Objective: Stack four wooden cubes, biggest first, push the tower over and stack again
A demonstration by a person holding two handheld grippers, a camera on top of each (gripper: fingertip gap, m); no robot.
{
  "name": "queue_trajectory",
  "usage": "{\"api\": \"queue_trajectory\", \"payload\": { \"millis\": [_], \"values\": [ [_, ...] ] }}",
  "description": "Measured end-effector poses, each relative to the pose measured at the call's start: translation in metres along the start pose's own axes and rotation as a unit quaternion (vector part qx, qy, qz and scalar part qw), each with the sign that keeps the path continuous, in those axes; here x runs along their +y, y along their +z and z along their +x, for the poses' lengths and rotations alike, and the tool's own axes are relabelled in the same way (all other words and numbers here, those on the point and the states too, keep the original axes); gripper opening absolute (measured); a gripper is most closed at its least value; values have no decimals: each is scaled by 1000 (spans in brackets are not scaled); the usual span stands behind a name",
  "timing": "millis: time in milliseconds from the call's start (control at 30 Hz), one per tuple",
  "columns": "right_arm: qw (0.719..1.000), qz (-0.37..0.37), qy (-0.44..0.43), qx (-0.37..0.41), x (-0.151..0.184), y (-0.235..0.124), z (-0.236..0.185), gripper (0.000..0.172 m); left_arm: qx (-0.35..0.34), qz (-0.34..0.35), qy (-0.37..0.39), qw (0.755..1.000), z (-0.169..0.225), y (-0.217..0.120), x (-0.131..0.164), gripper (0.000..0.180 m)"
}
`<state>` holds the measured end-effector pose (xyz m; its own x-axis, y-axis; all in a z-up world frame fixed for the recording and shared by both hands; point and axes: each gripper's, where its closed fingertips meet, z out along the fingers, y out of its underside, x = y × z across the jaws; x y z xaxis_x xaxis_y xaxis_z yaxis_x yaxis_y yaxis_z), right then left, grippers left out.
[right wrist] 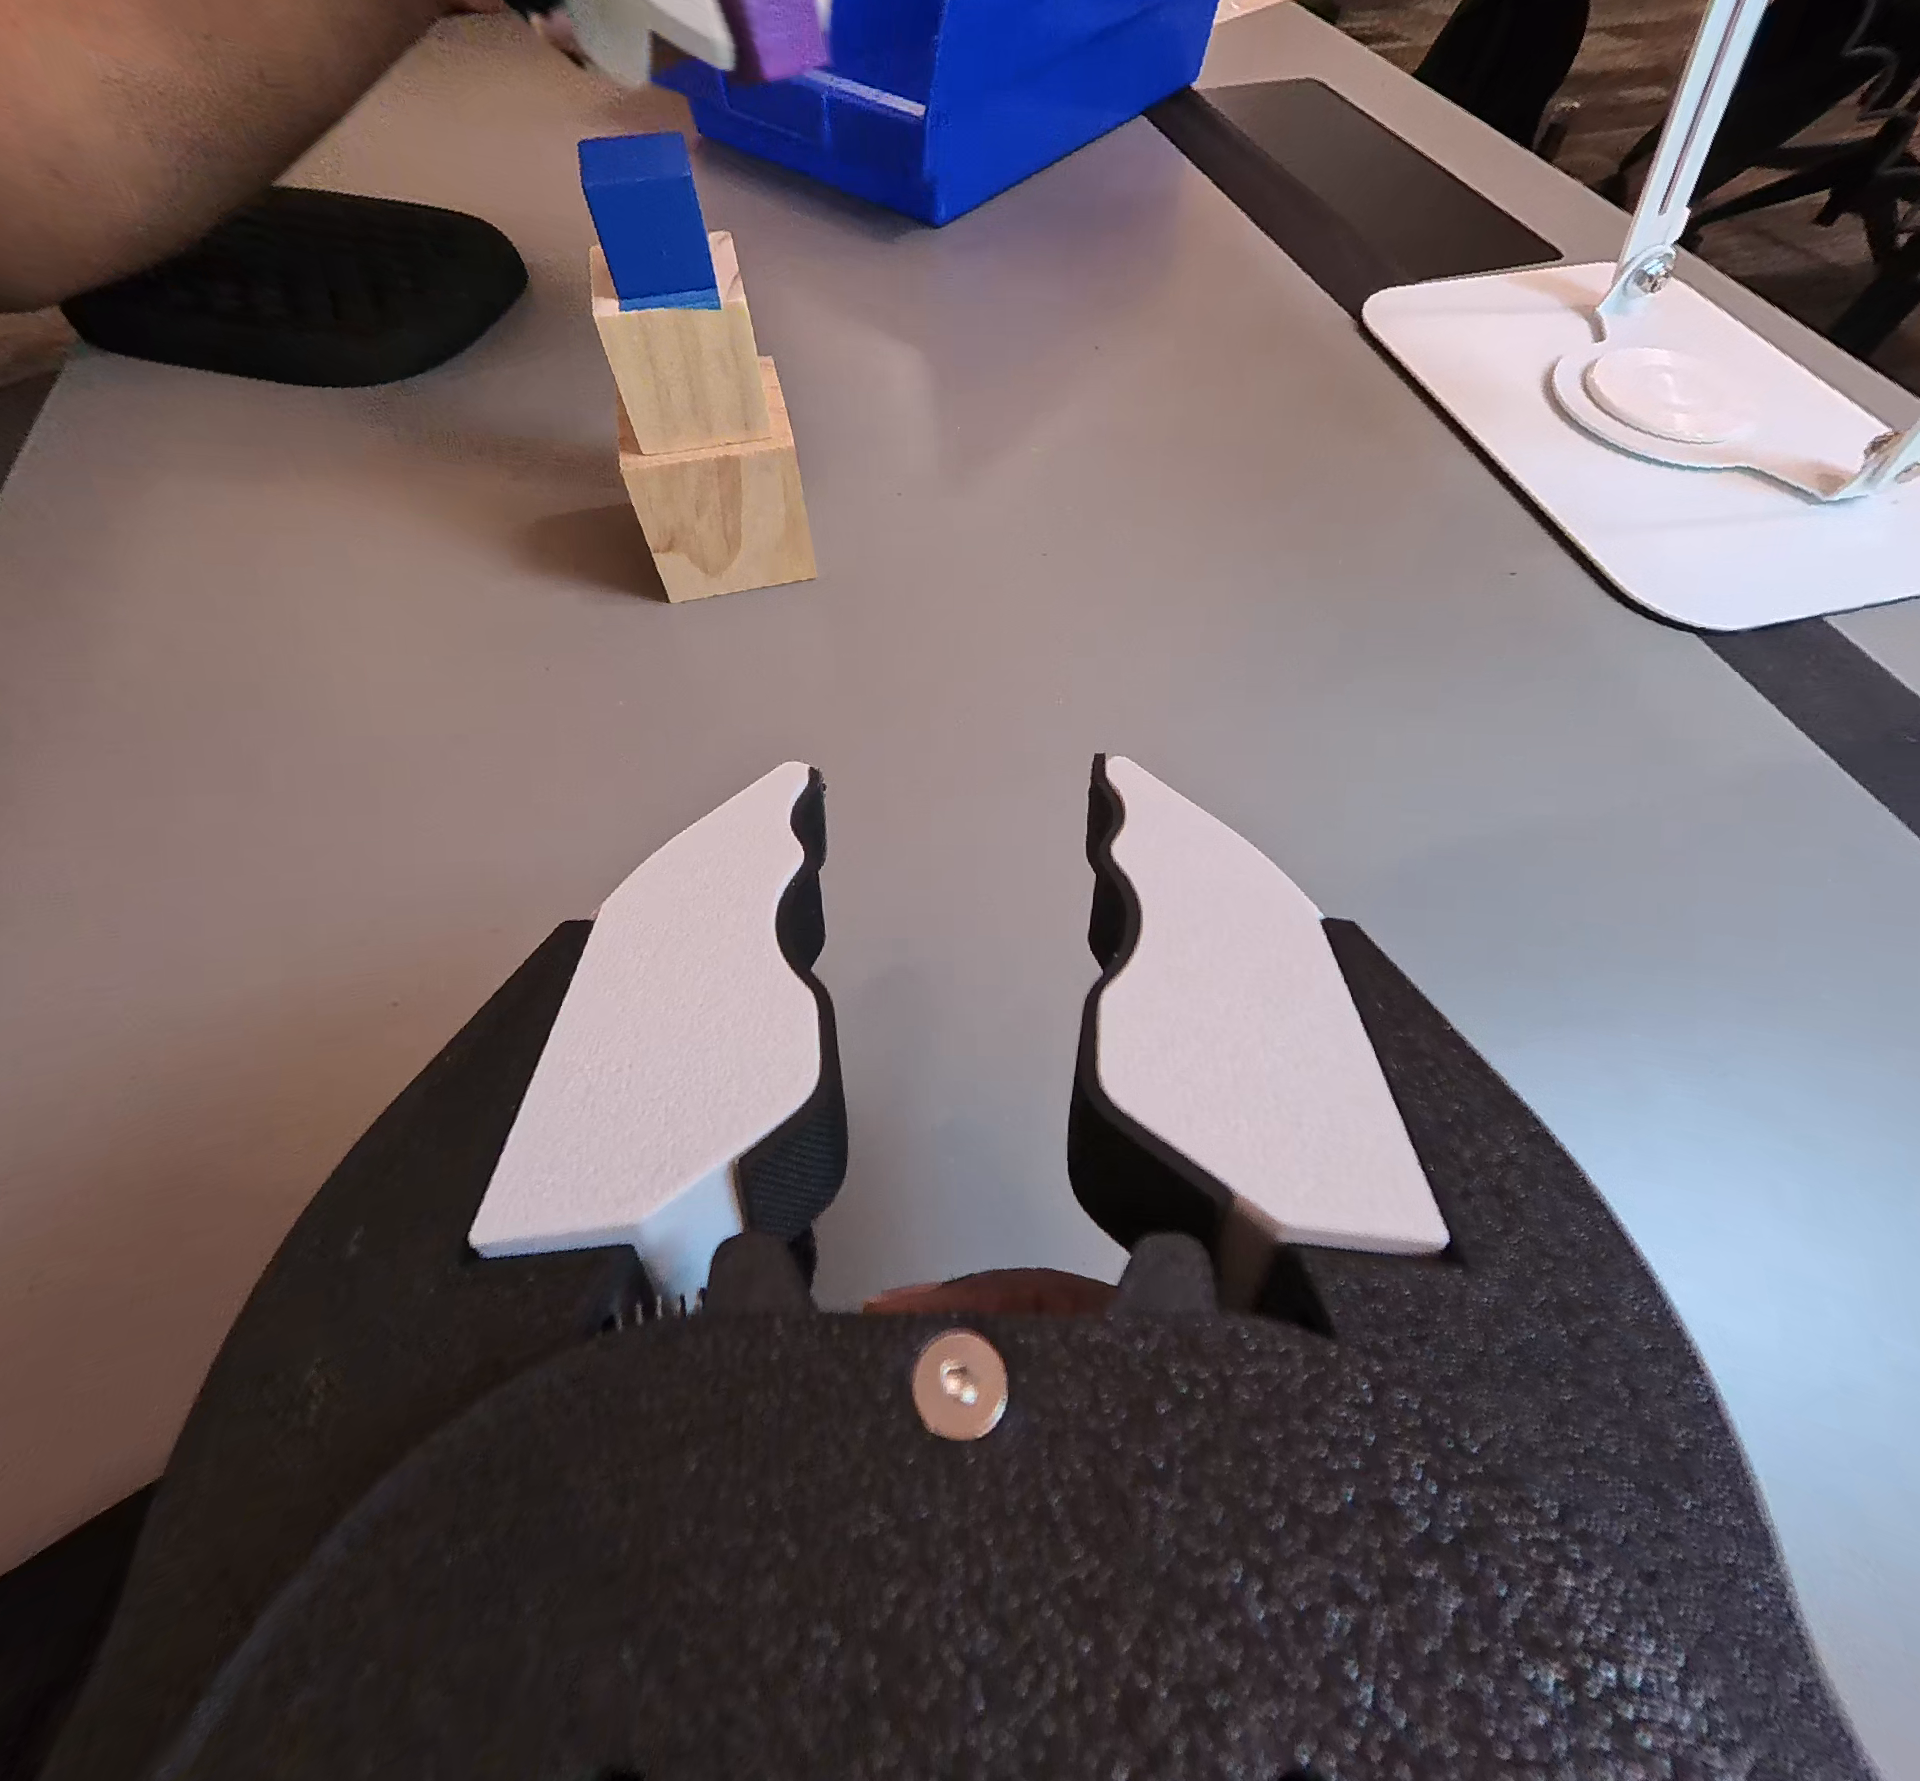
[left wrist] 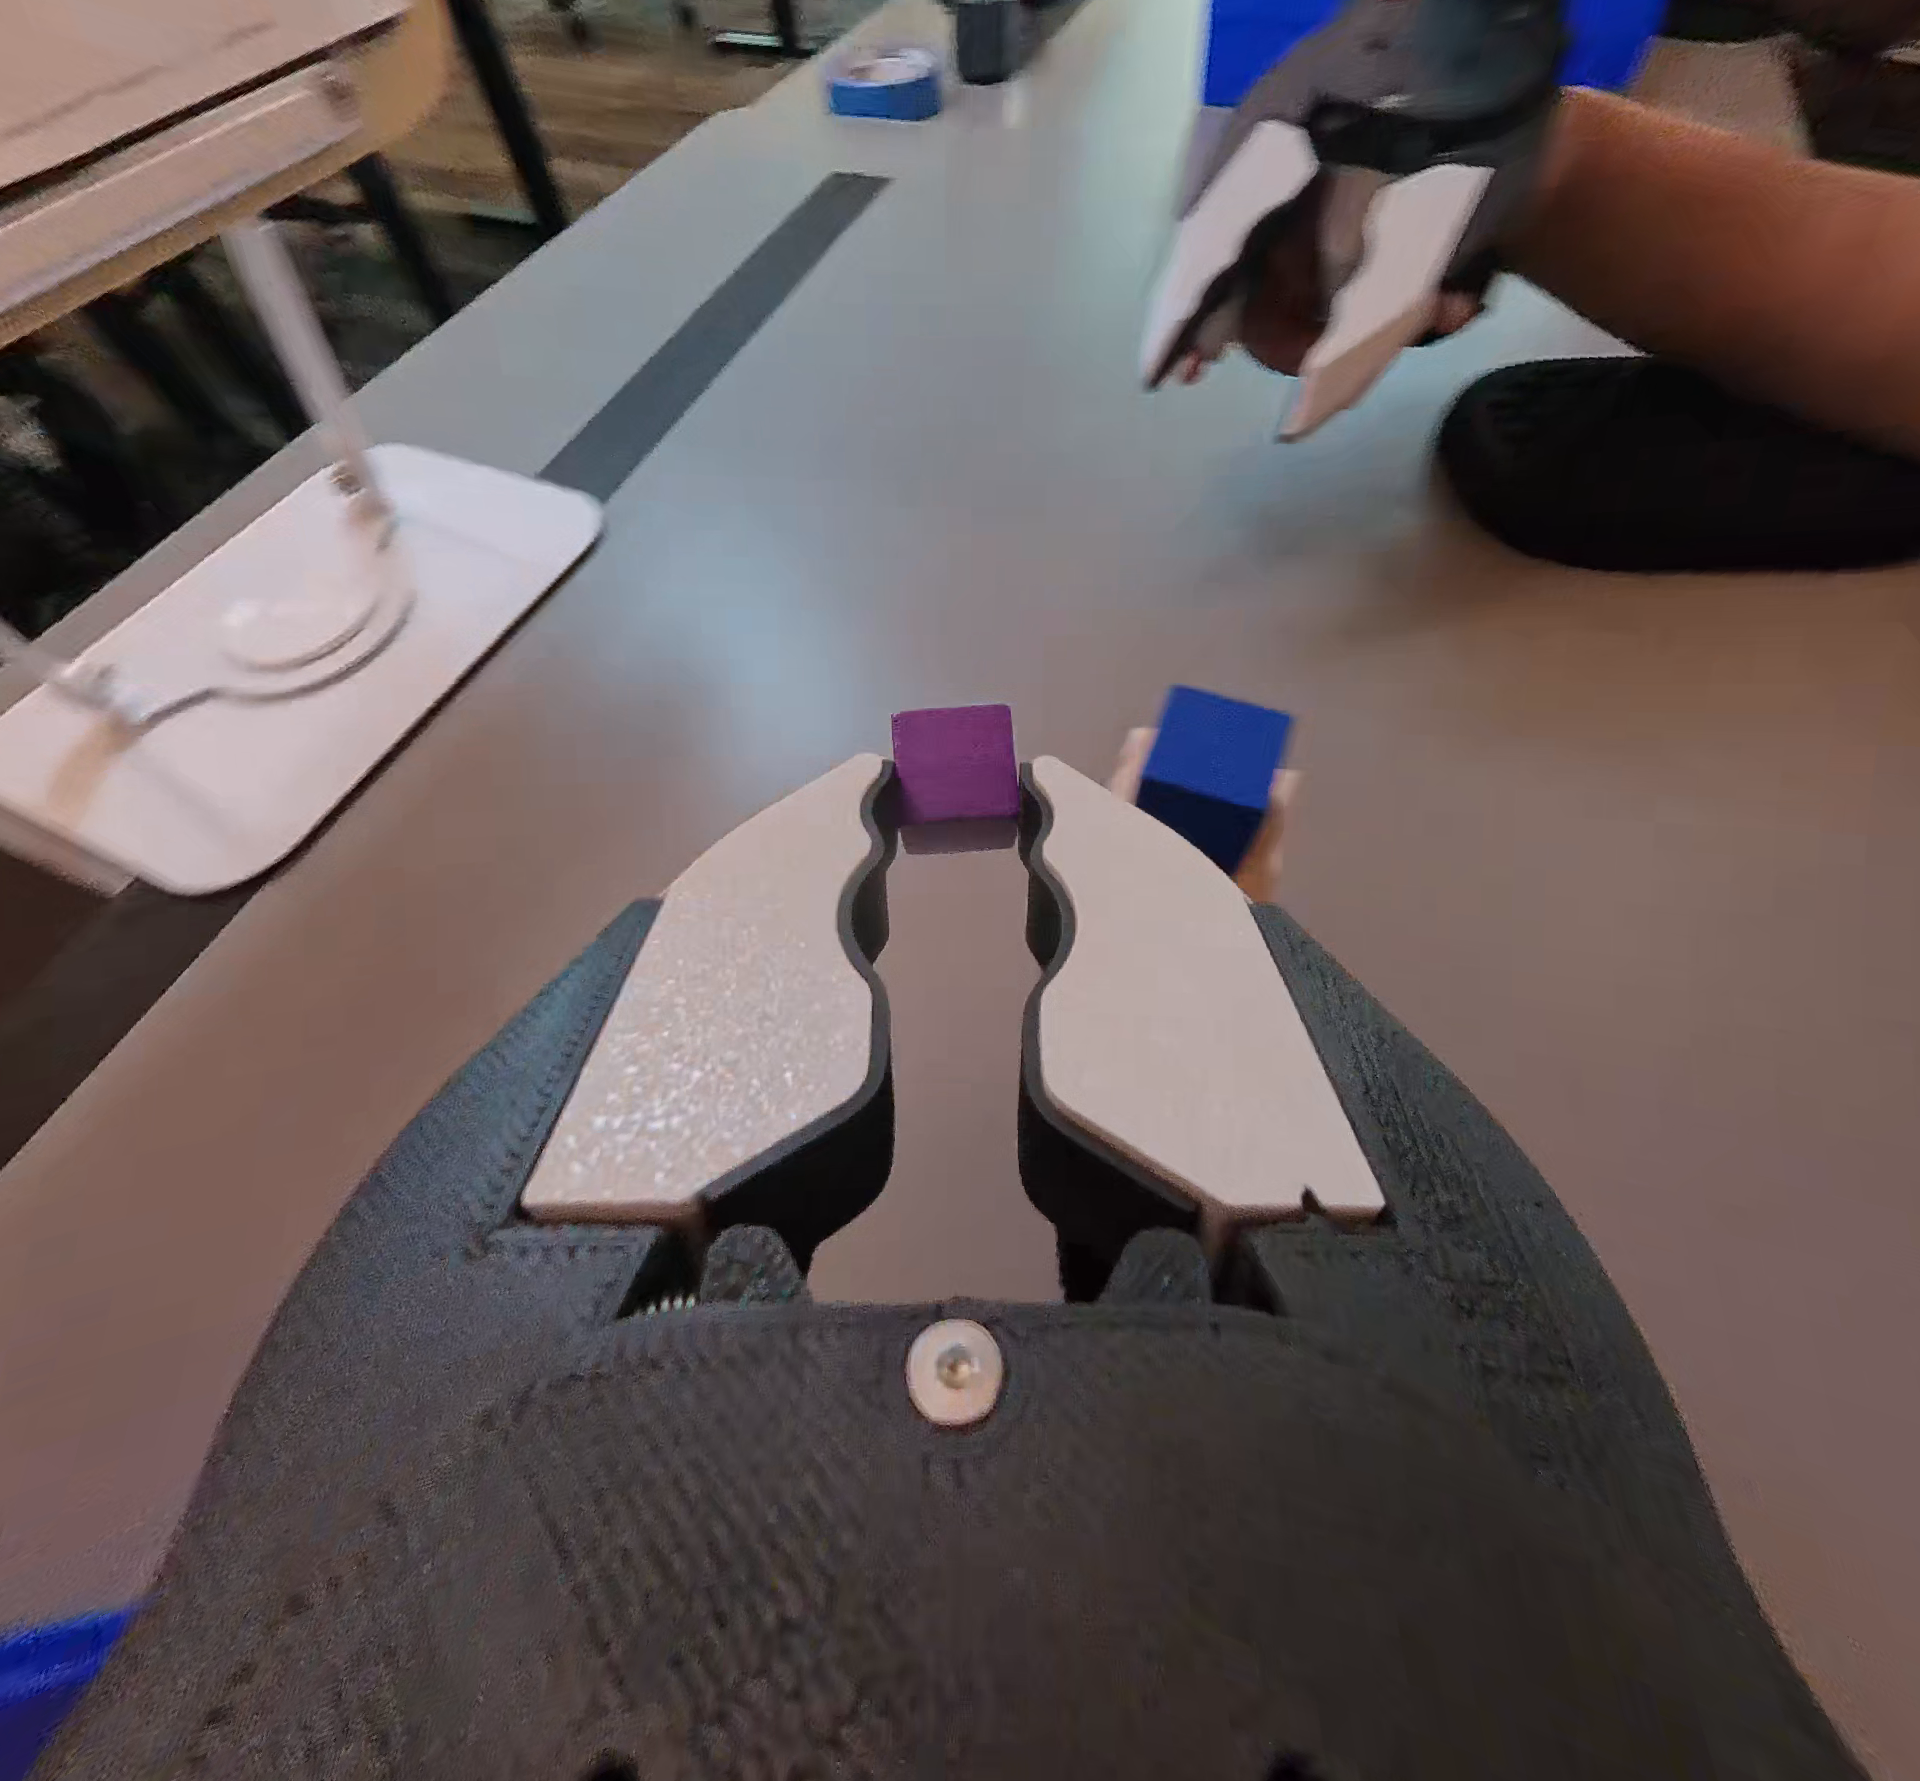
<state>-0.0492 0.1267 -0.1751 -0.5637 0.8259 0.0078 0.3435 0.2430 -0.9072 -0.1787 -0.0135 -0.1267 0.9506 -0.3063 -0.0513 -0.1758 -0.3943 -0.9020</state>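
My left gripper [left wrist: 954, 781] is shut on a small purple cube [left wrist: 954, 763], with both pads pressed on its sides. The right wrist view shows this gripper [right wrist: 743, 17] holding the purple cube [right wrist: 779, 17] in the air, above and beyond the tower. The tower stands on the grey table [right wrist: 1039, 651]: a large plain wooden cube [right wrist: 722, 516], a smaller plain cube [right wrist: 686, 360], and a blue cube [right wrist: 649, 219] on top. The blue cube [left wrist: 1216, 775] also shows just right of my left fingers. My right gripper [right wrist: 956, 775] is open and empty, low over bare table; it also shows in the left wrist view [left wrist: 1236, 396].
A blue bin [right wrist: 1039, 69] stands behind the tower. A white stand base [right wrist: 1662, 443] sits at the right, with a dark strip [right wrist: 1351, 173] in the table beside it. A black pad [right wrist: 301, 287] lies under a person's forearm. A blue tape roll [left wrist: 883, 84] lies farther off. Some 20 centimeters of space lies between my two pairs of fingers.
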Motion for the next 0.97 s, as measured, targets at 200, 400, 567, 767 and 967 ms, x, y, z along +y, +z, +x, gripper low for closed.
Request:
{"api": "queue_trajectory", "payload": {
  "millis": [200, 400, 567, 767, 967],
  "values": [
    [1000, -1, -1, -14, 1, 2, -5, 49, 125, -13, 41, 991, 52, 2, -19, 22],
    [999, 10, -11, -45, -4, 0, -18, 52, 149, -59, 47, 986, 51, 9, -14, 22],
    [998, 1, -15, -57, -4, 0, -24, 53, 160, -87, 50, 982, 50, 12, -5, 22],
    [998, -7, -17, -59, -1, 3, -26, 53, 170, -85, 64, 980, 54, 12, -4, 22],
    [998, -11, -14, -56, 1, 3, -25, 52, 181, -83, 81, 977, 55, 14, -6, 22]
  ]
}}
